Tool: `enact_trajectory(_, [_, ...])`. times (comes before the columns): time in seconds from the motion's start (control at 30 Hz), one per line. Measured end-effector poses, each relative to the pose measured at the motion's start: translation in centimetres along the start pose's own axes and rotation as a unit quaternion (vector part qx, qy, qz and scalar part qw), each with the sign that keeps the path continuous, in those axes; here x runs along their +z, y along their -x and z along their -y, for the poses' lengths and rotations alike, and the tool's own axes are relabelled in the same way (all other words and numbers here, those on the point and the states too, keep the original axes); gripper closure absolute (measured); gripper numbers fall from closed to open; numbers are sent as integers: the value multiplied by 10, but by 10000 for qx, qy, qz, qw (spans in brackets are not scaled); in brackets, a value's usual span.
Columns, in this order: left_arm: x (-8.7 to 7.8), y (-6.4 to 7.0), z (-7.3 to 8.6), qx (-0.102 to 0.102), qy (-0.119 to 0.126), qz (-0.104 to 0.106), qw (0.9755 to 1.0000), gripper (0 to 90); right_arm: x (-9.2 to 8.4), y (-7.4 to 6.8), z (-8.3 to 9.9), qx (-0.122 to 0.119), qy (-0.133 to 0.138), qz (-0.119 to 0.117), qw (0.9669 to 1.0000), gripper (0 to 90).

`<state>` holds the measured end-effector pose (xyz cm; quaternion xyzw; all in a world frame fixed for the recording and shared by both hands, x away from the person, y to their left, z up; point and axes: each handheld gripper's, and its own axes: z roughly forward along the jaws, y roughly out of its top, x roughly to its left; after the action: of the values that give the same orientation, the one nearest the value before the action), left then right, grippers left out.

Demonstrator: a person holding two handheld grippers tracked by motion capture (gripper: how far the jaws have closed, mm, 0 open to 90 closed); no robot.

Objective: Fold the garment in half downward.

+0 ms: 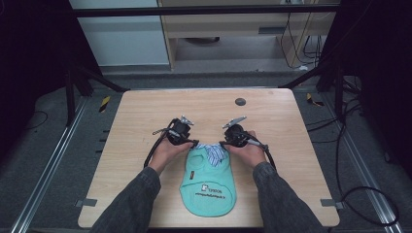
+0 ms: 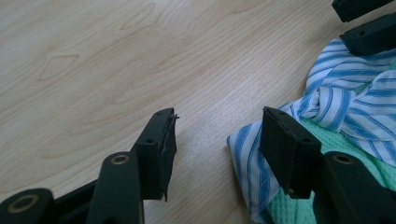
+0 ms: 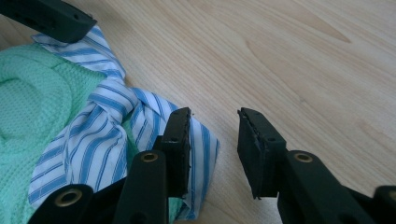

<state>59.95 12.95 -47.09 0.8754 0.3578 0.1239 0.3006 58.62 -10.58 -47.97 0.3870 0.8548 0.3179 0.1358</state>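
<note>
I see a small mint-green garment (image 1: 208, 184) lying flat on the wooden surface (image 1: 272, 121), near its front edge and about midway across, with a blue-and-white striped collar (image 1: 212, 152) at its far end and dark lettering printed low on the green cloth. My left gripper (image 1: 194, 143) sits at the collar's left corner and my right gripper (image 1: 222, 143) at its right corner, each held in a hand (image 1: 165, 151) with the forearm coming in from below. In the left gripper view the jaws stand apart, released, with bare wood between them and one jaw just over the striped edge of the collar (image 2: 345, 98). In the right gripper view the jaws are likewise spread and grasp nothing; one jaw rests over the collar's corner (image 3: 140, 121), the other over bare wood. A dark round disc (image 1: 240, 102) lies on the far part of the surface, well apart from the cloth.
</note>
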Motion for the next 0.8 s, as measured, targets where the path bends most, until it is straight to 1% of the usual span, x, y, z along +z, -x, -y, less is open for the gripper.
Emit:
enact_trajectory(0.07, [2, 1, 2, 38, -86, -11, 10000, 458, 1, 0, 1, 9, -2, 11, 10000, 639])
enact_trajectory(0.13, [4, 2, 3, 77, -123, -17, 9999, 458, 2, -1, 3, 32, -29, -71, 10000, 631])
enact_trajectory(0.17, [5, 2, 4, 72, -138, -34, 9999, 458, 2, -1, 3, -16, -58, -73, 10000, 625])
enact_trajectory(0.2, [6, 2, 4, 85, -165, -18, 9998, 458, 3, -2, 4, 10, -68, -98, 9999, 620])
enact_trajectory(0.3, [8, 2, 6, 84, -175, 7, 9998, 456, 4, -3, 5, -32, -116, -106, 9999, 616])
enact_trajectory(0.47, [8, 2, 6, 84, -179, 23, 9998, 459, 5, -3, 6, 23, -196, -181, 9996, 619])
enact_trajectory(0.57, [9, 2, 7, 65, -191, 70, 9998, 468, 5, -3, 6, 9, -196, -229, 9995, 636])
enact_trajectory(0.6, [9, 2, 8, 24, -181, 118, 9998, 472, 5, -3, 6, -38, -214, -243, 9995, 653])
enact_trajectory(0.7, [10, 1, 9, -37, -155, 169, 9997, 488, 4, -4, 5, -54, -249, -304, 9992, 680])
enact_trajectory(0.73, [9, 2, 9, -10, -141, 209, 9997, 511, 4, -4, 5, -83, -259, -341, 9990, 707])
enact_trajectory(0.77, [9, 2, 9, -10, -141, 209, 9997, 533, 4, -4, 5, -83, -259, -341, 9990, 707])
enact_trajectory(0.8, [8, 3, 9, 22, -147, 306, 9994, 572, 4, -5, 5, -113, -282, -372, 9988, 737])
